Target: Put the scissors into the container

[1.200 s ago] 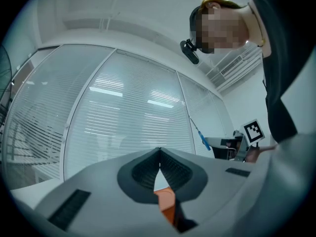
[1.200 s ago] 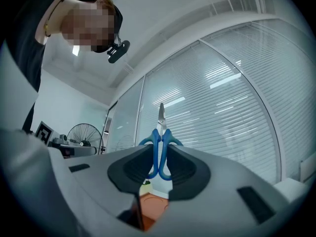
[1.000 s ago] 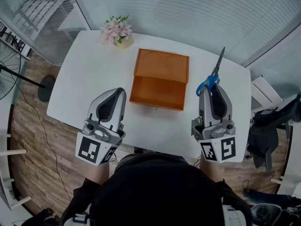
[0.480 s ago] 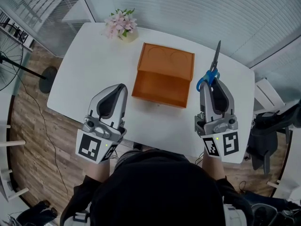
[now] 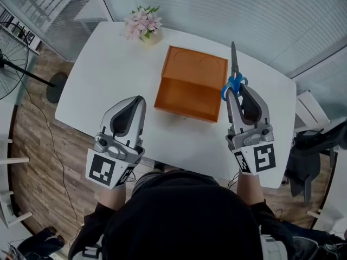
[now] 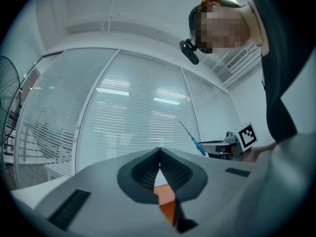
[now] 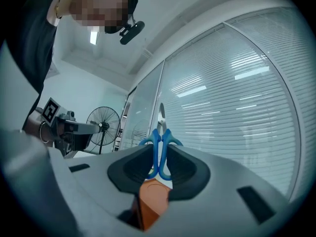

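My right gripper is shut on the blue handles of the scissors; their metal blades point away from me, over the right edge of the orange container. In the right gripper view the scissors stand pinched between the jaws, with the container below. The container is an open orange box in the middle of the white table. My left gripper hovers shut and empty over the table, left of the container. The left gripper view shows the closed jaws and the distant scissors.
A small pot of pink flowers stands at the table's far left corner. A floor fan stands on the wooden floor to the left. Glass walls with blinds run behind the table. A dark chair sits at the right.
My right gripper has carried the scissors leftward and forward, from beside the container's right side to over its right edge. The left gripper has barely moved.
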Motion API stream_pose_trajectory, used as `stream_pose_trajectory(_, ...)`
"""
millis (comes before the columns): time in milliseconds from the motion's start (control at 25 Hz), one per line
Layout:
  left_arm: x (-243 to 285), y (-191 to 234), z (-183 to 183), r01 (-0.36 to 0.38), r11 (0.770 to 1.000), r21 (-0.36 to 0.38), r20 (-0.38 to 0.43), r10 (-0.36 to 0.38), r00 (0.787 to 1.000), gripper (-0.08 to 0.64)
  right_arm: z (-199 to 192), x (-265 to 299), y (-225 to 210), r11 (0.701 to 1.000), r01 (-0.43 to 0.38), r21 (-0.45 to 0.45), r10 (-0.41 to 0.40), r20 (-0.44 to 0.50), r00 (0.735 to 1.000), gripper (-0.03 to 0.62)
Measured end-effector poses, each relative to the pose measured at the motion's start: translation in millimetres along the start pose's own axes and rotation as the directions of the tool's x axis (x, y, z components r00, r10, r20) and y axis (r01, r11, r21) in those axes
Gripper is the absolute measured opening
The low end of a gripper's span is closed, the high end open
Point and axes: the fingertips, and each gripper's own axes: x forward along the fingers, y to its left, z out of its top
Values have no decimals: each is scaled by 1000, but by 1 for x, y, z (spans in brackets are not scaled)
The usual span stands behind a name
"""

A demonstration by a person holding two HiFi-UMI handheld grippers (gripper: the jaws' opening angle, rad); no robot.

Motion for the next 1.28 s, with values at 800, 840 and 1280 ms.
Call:
stream_pose_trajectory(800, -8, 4, 1, -16, 1000, 14, -11, 16, 1000, 11, -30, 18, 19, 990, -89, -106, 79, -96, 992, 92)
stream_pose_trajectory(840, -8, 4, 1, -16, 1000, 14, -11, 16, 1000, 10, -31, 19, 20, 990, -93, -105, 82, -100, 992, 92)
stream_pose_trajectory(1280, -9, 3, 2, -14, 1000, 13, -3, 14, 1000, 11, -42, 23, 29, 985, -119, -128, 103, -127, 987, 92)
